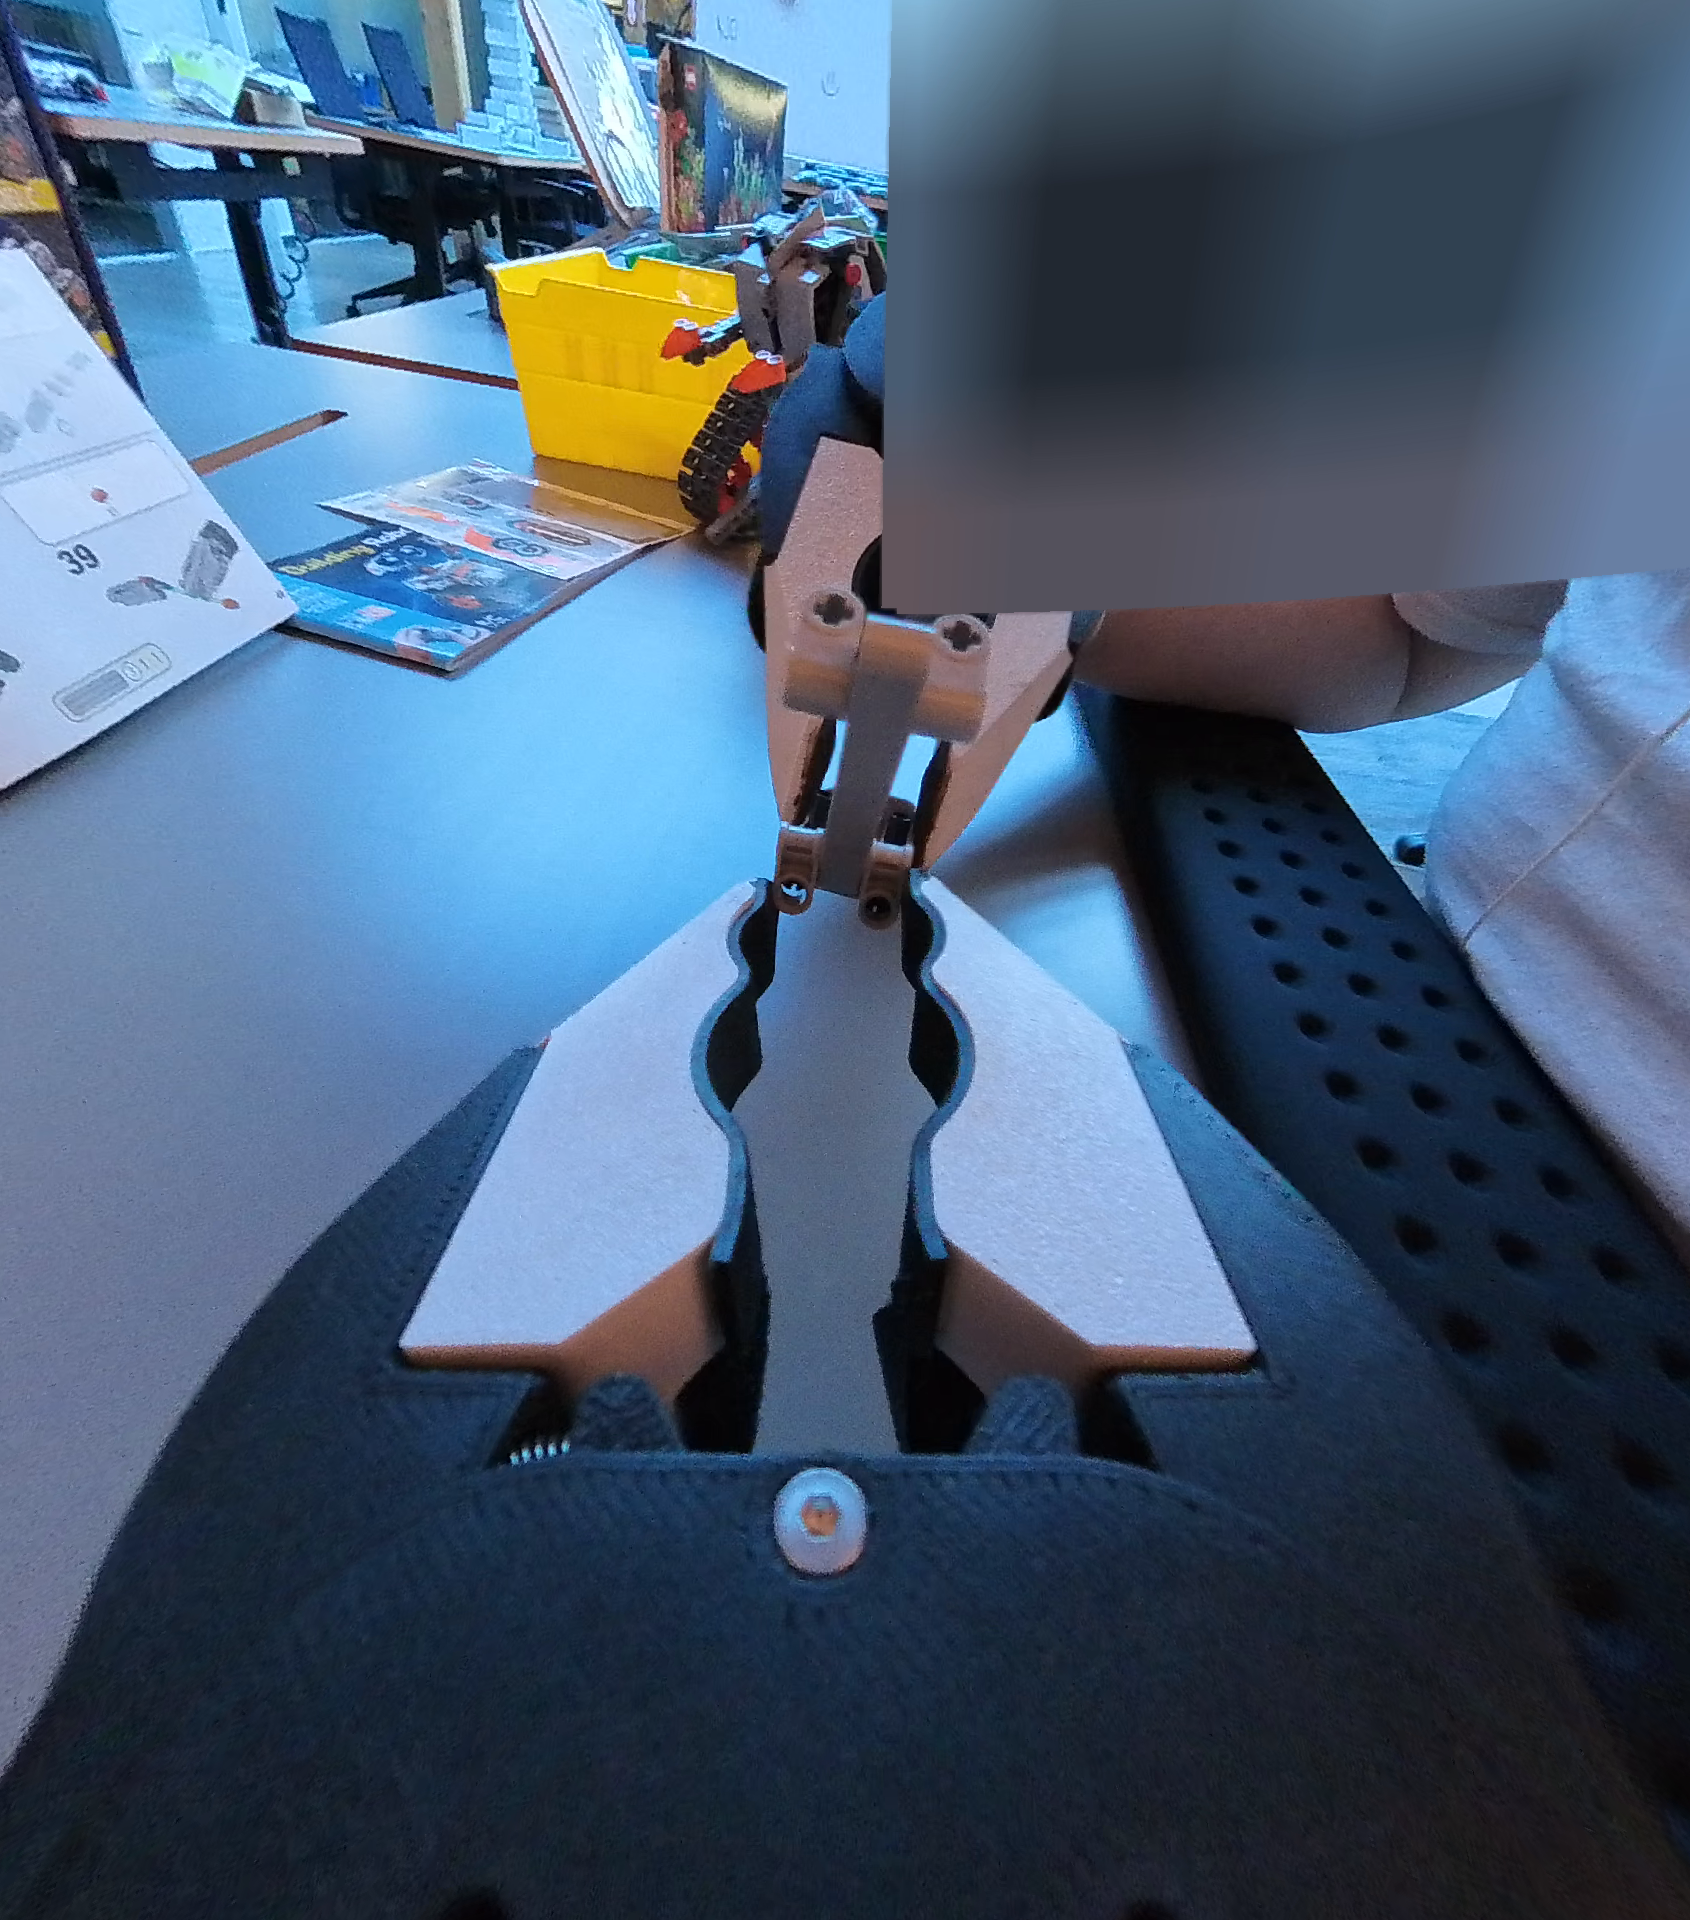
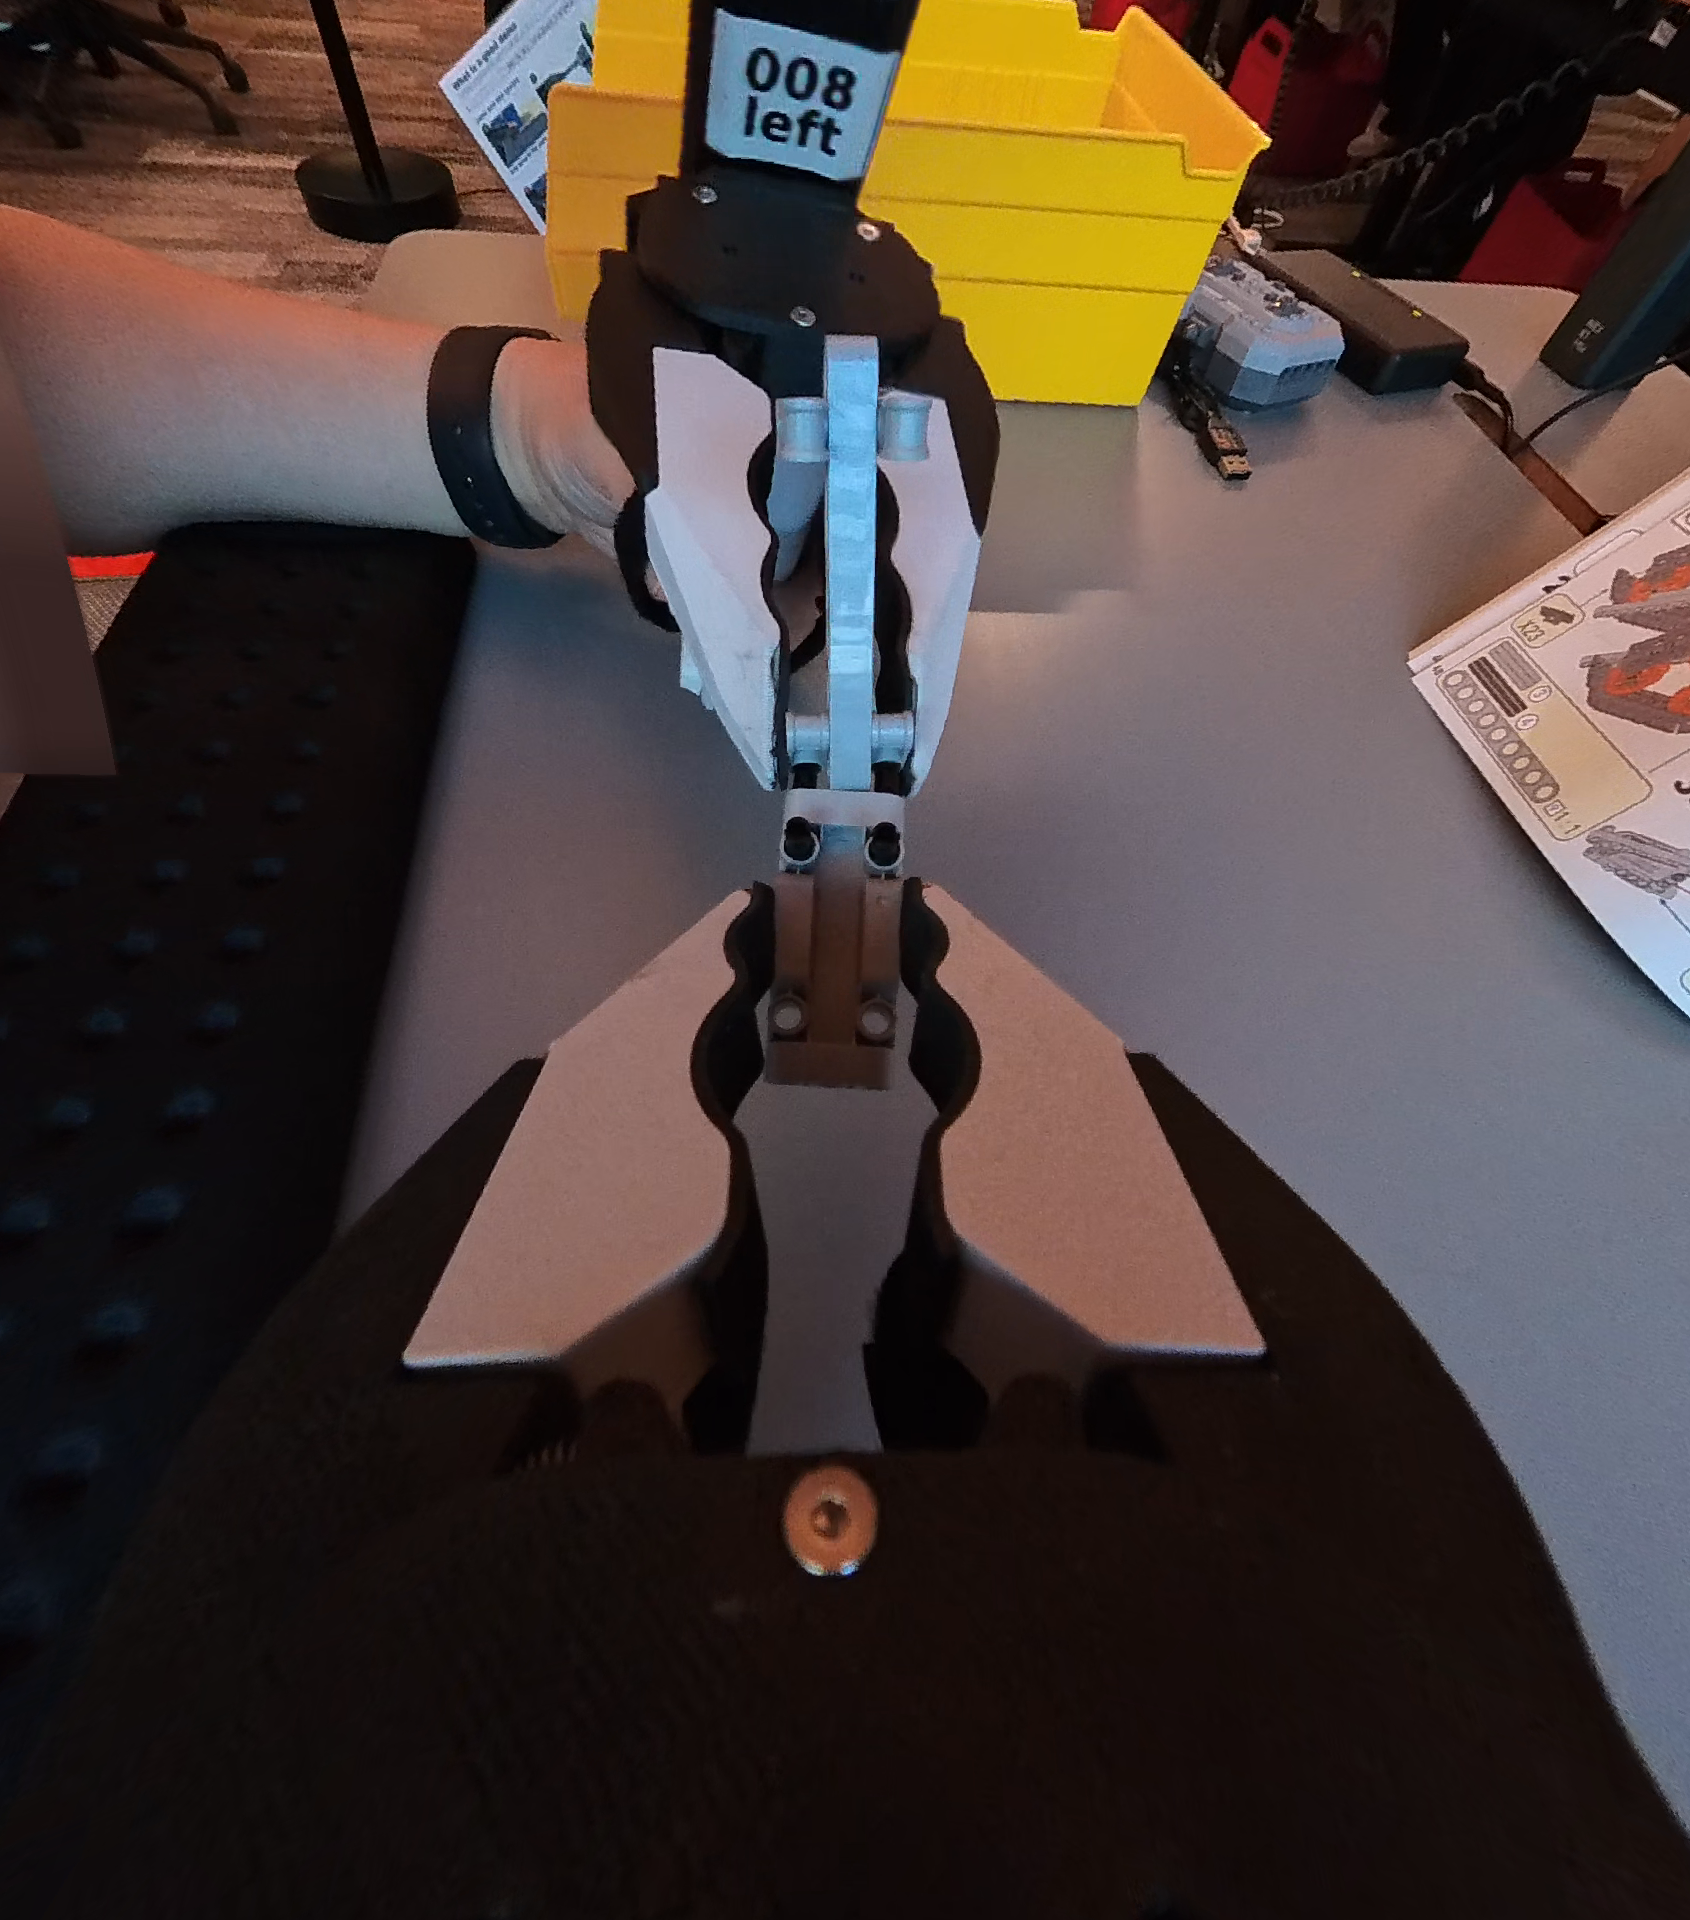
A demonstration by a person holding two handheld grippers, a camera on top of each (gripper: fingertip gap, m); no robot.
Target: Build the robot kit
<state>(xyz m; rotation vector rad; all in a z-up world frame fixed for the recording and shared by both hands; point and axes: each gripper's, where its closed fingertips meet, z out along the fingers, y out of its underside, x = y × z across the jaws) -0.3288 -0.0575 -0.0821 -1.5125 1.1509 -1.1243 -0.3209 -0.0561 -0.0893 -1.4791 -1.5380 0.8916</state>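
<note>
My two grippers meet tip to tip above a grey table (image 1: 301, 987). My left gripper (image 1: 843, 888) has its fingertips closed on a small grey pinned connector (image 1: 841, 878). In the right wrist view the left gripper (image 2: 846, 784) points toward me with a long grey beam (image 2: 851, 540) between its fingers. My right gripper (image 2: 833, 891) is shut on a grey-brown connector piece (image 2: 825, 997). A light grey connector with black pins (image 2: 841, 821) sits between the two pieces. In the left wrist view the right gripper (image 1: 862, 831) holds a grey beam with cross connectors (image 1: 872, 717).
A yellow bin (image 1: 612, 384) (image 2: 1059, 208) stands behind. Instruction sheets (image 1: 41, 540) (image 2: 1651, 727) and a booklet (image 1: 467, 582) lie on the table. A tracked brick model (image 1: 737, 436) and a grey electronic block (image 2: 1256, 332) stand near the bin. A black perforated mat (image 1: 1443, 1143) (image 2: 93, 935) lies under a person's forearm (image 2: 249, 384). Less than 4 cm separates the two grippers' tips.
</note>
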